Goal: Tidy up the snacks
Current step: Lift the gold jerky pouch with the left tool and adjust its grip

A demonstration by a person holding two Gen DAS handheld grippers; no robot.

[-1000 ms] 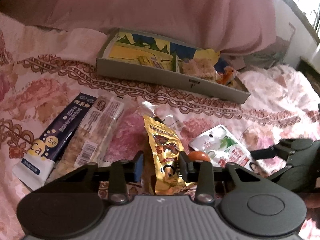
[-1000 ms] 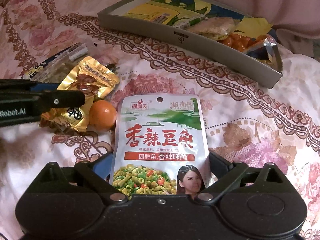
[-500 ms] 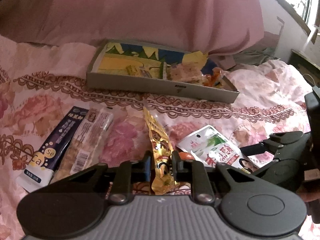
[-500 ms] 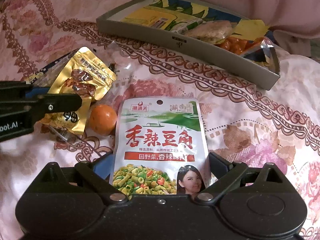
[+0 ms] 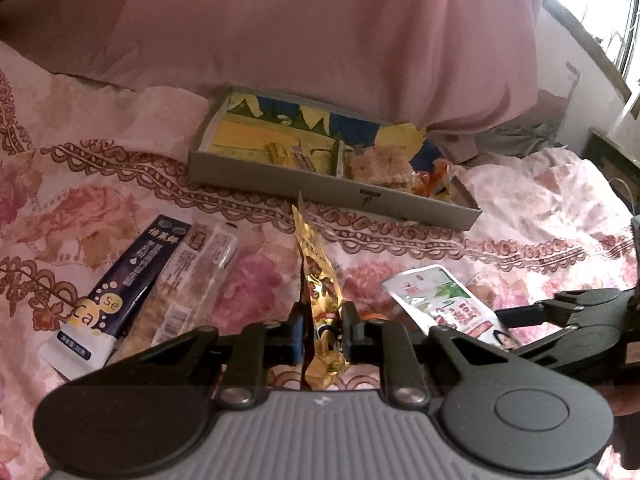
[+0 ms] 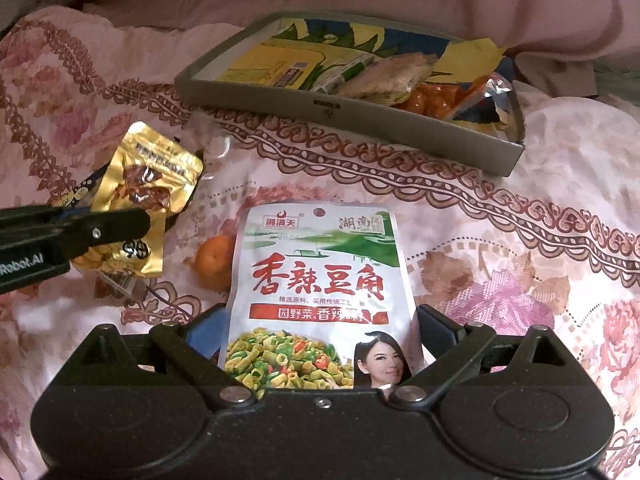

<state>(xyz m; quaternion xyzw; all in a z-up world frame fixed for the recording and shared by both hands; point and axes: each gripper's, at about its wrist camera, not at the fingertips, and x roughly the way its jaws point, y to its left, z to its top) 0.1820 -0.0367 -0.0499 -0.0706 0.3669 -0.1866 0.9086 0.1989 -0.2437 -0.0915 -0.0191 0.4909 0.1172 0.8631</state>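
Left gripper [image 5: 322, 330] clamps gold pack [image 5: 320, 300] edge-on, for carrying to the box [image 5: 332, 190] | right gripper [image 6: 320, 334] jaws wide around white pouch [image 6: 320, 292], grip unclear | bar packs [image 5: 160, 292] and orange [image 6: 214, 260] wait on bedspread [image 5: 100, 184].

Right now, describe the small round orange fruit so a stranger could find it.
On the pink floral bedspread, in front of the shallow grey cardboard tray, the small round orange fruit sits between the crinkled gold foil packet and the white bean-snack pouch. It alone is unwrapped.
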